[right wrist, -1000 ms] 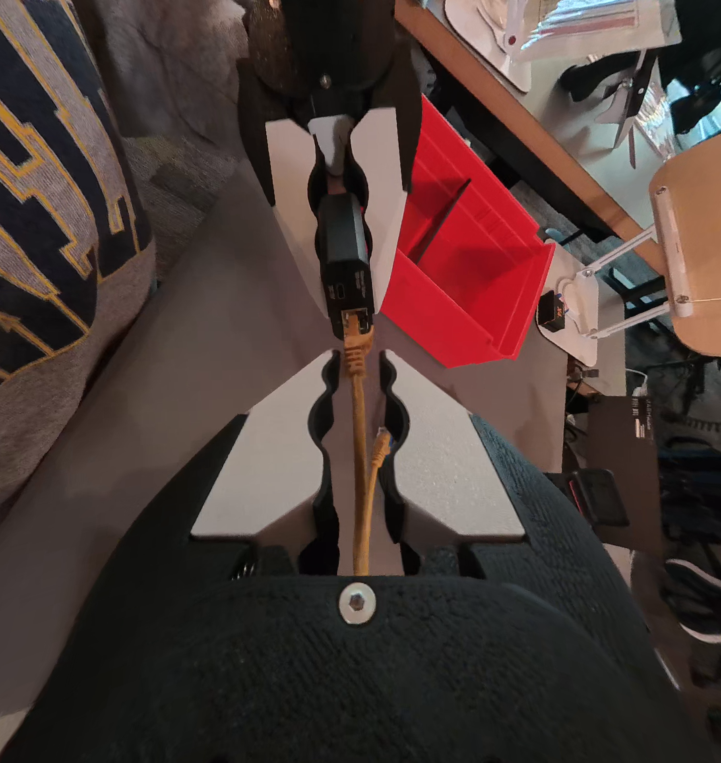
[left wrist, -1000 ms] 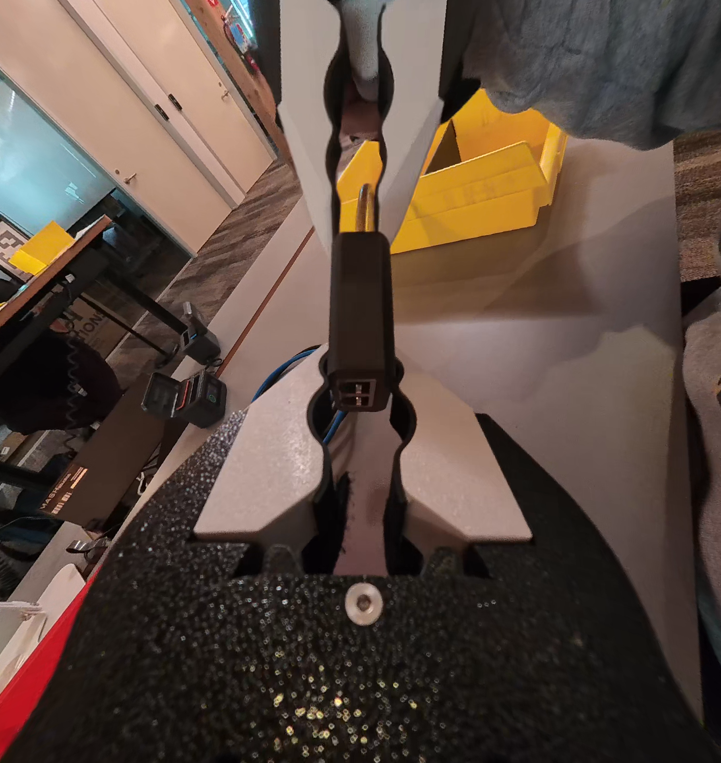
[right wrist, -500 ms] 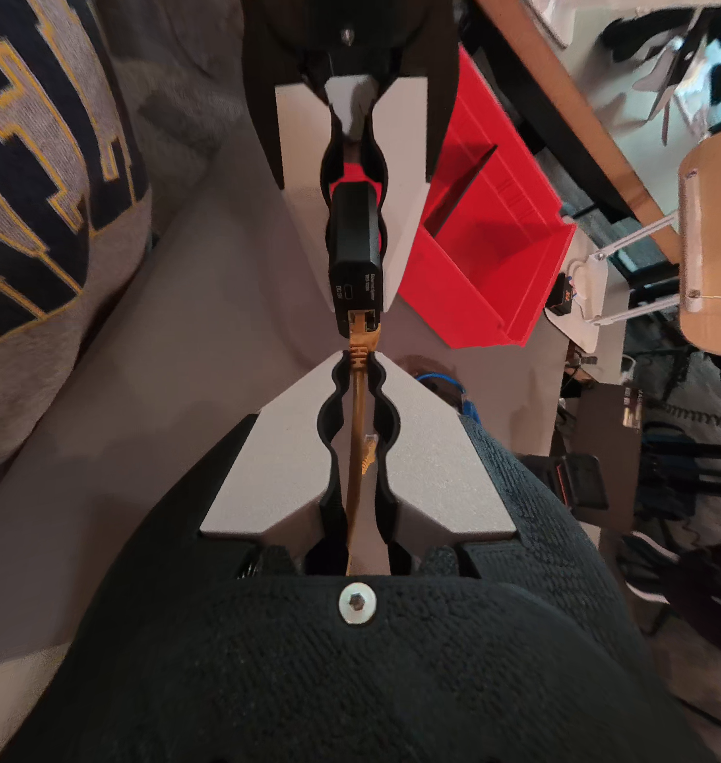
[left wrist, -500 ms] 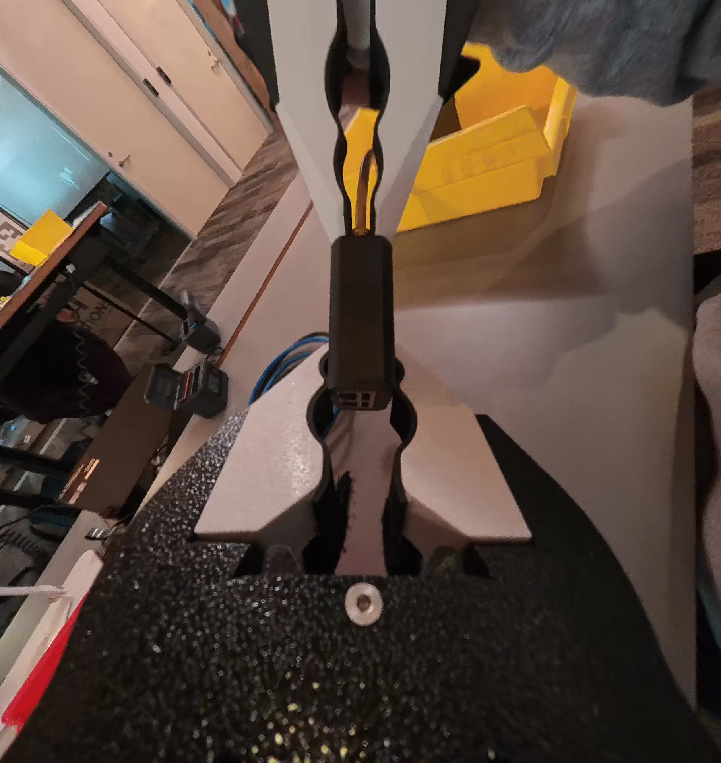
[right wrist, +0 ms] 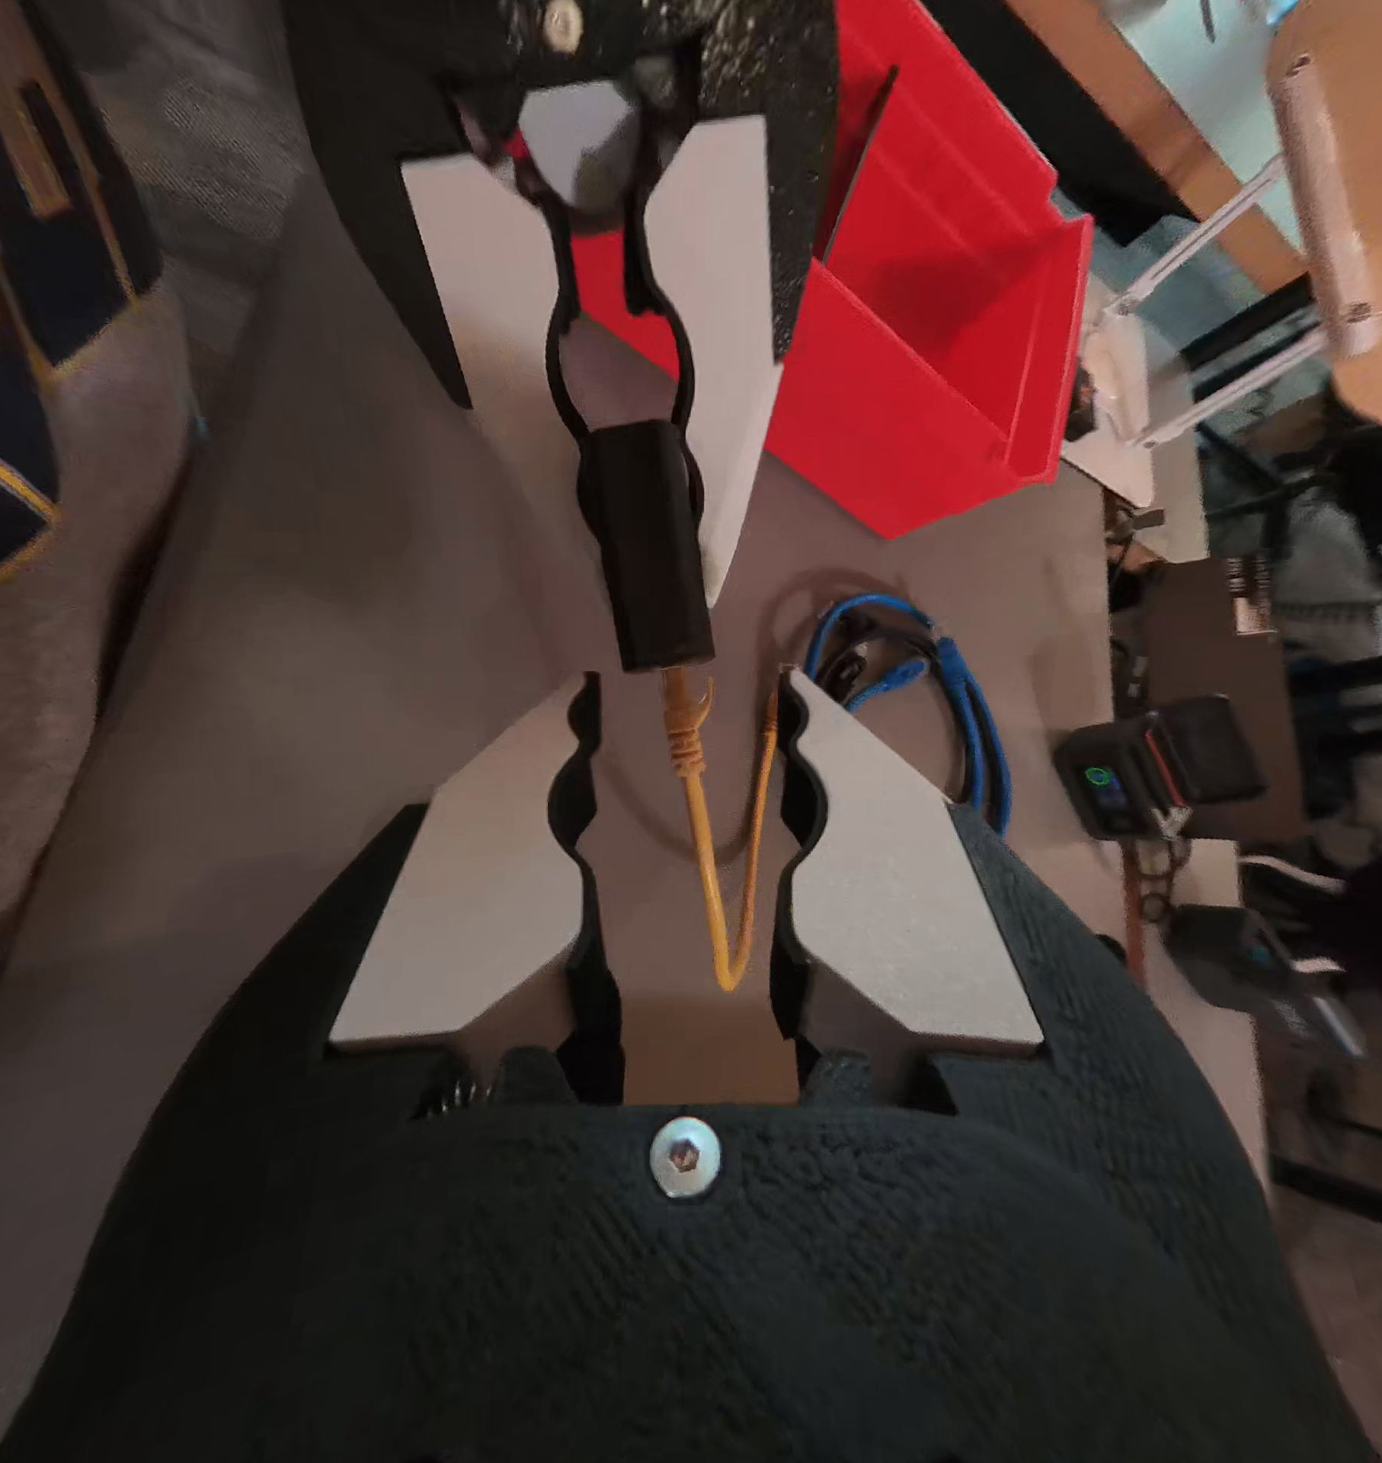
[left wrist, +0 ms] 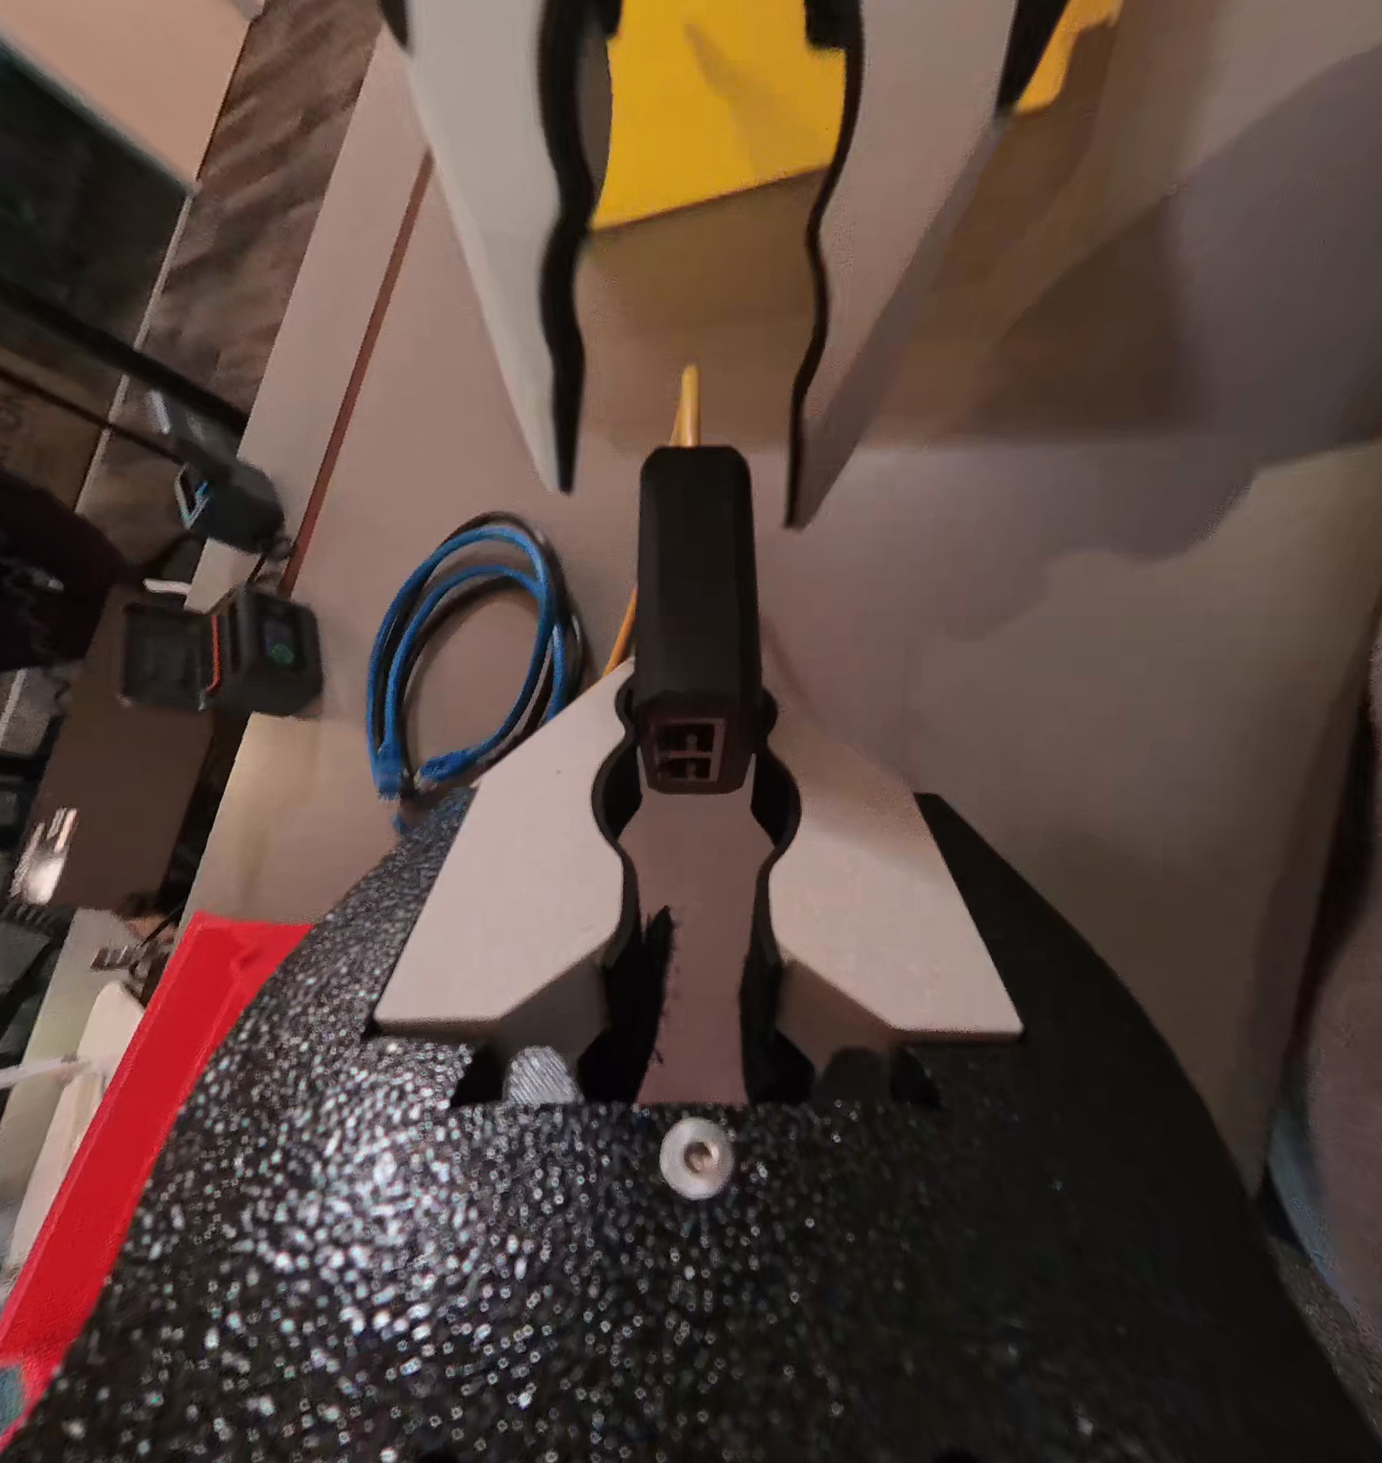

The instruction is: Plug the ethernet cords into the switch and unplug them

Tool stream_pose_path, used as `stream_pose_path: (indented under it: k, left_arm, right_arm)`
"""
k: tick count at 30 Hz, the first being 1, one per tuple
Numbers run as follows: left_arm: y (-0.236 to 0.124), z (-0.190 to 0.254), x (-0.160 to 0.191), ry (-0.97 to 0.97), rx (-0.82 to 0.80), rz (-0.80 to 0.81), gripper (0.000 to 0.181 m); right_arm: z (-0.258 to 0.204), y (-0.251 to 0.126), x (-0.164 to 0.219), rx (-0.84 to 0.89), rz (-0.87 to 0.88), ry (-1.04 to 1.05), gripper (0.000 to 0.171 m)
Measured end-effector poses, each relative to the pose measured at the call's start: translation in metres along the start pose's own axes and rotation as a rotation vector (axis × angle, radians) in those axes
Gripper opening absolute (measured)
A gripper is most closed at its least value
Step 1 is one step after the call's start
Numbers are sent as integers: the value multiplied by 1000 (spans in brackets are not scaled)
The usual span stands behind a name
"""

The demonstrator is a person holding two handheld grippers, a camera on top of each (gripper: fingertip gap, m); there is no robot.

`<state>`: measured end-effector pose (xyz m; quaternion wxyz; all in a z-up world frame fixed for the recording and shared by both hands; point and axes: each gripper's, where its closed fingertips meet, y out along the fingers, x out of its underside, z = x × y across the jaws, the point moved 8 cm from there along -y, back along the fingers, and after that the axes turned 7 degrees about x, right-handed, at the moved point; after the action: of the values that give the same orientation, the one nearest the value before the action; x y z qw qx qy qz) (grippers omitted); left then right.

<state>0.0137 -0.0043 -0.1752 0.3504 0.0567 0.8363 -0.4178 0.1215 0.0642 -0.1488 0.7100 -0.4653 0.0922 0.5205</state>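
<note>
Switch, a small black block, sits clamped at its near end between the fingers of the left gripper, held above the grey table. Two empty ports face the left wrist camera. At the far end, one orange ethernet cord is plugged in; it hangs down, loops, and rises to a free plug beside the right gripper's finger. The right gripper is spread wide, grasping nothing, its fingertips on either side of the orange cord without touching it. A coiled blue ethernet cord lies on the table beside the switch. A red bin and a yellow bin stand farther back.
</note>
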Motion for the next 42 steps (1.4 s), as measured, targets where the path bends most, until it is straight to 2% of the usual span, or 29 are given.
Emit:
stream_pose_path:
  k: [1,3,6,8,13,16,19,21,22,23,25,28,31,32,34,39,41,42]
  left_arm:
    - [0,1,-4,-7,12,33,21]
    - [-4,-2,-12,-35,35,115,21]
    - [-16,-9,-22,-100,65,257,23]
    - [-27,-18,-30,-214,94,429,27]
    - [-39,-31,-32,-407,170,762,55]
    - [-40,-30,-36,-443,215,959,43]
    - [-38,-27,-38,-461,251,1044,24]
    - [-36,-27,-36,-460,251,994,21]
    - [-36,-27,-35,-444,231,932,21]
    - [-36,-27,-33,-405,206,854,21]
    - [-37,-25,-31,-276,141,644,21]
    - [-33,-18,-36,-20,81,308,21]
    - [-26,-11,-46,135,94,147,21]
    - [-25,-11,-48,156,87,125,21]
    - [-24,-14,-48,129,86,133,21]
    - [-27,-20,-44,-112,189,382,22]
    - [-27,-17,-42,-124,260,467,22]
    - [-27,-17,-41,-136,239,496,22]
  right_arm:
    - [-2,-1,2,19,6,-10,37]
    - [-2,-8,2,30,79,38,24]
    - [6,-20,2,3,248,198,21]
    - [12,-26,2,18,389,301,21]
    - [20,-32,5,32,774,584,21]
    - [14,-27,6,-9,908,651,20]
    - [9,-21,5,-41,954,686,21]
    - [11,-20,11,-65,893,713,24]
    - [14,-22,15,-52,834,722,36]
    - [18,-25,18,-35,759,708,48]
    - [21,-35,15,-12,619,593,56]
    - [18,-40,-2,-13,352,345,52]
    - [12,-34,-13,-63,144,147,35]
    - [10,-33,-15,-86,111,111,25]
    - [13,-34,-16,-67,115,82,23]
    - [21,-48,-18,-141,439,242,22]
    - [22,-46,-18,-158,519,289,22]
    - [24,-45,-18,-168,545,313,21]
